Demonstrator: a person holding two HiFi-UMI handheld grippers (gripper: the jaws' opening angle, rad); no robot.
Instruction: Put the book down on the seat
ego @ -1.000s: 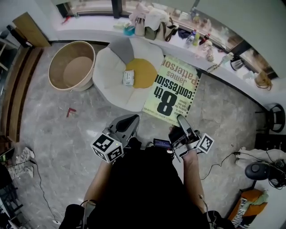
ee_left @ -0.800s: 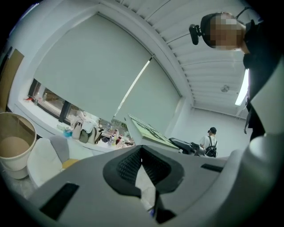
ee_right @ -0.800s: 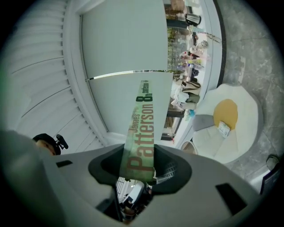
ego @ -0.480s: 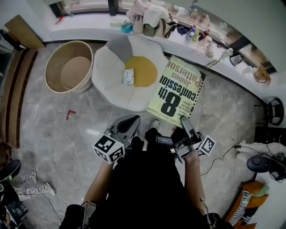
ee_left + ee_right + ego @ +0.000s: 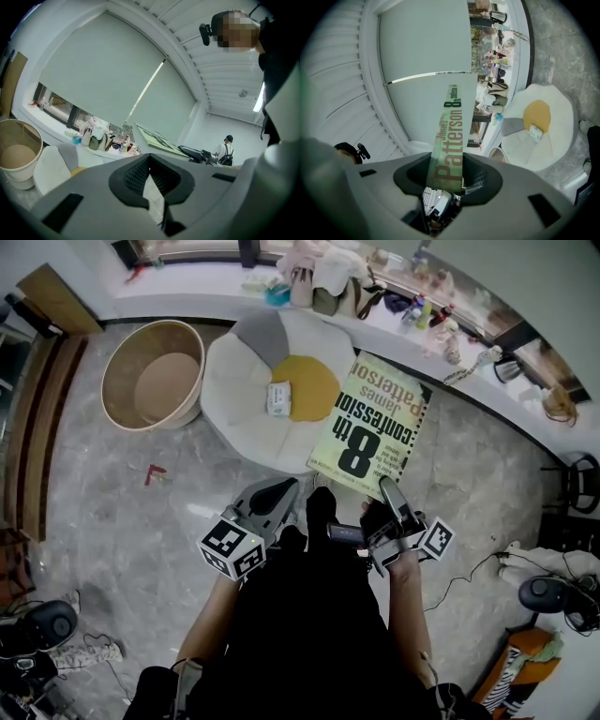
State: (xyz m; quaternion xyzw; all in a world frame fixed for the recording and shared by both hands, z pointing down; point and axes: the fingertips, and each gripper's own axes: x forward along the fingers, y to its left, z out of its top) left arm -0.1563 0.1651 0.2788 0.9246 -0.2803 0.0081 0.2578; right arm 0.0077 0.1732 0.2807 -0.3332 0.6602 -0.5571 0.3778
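Note:
The book (image 5: 370,426), a large pale green paperback with dark title print, is held out flat above the floor. My right gripper (image 5: 395,500) is shut on its near edge. In the head view its far left corner overlaps the right rim of the seat (image 5: 239,381), a white petal-shaped floor cushion with a yellow centre. In the right gripper view the book's spine (image 5: 449,140) stands clamped between the jaws, with the seat (image 5: 548,140) to the right. My left gripper (image 5: 270,500) hovers to the left of the book, shut and holding nothing.
A small white box (image 5: 278,397) lies on the seat beside the yellow centre. A round tan basket (image 5: 153,374) stands left of the seat. Bags and bottles line the window ledge (image 5: 328,282) behind. A cable and a dark device (image 5: 544,594) lie on the floor at right.
Both grippers and the book have moved forward toward the seat. The book's far corner now overlaps the seat's right rim. The grip on the book is the same.

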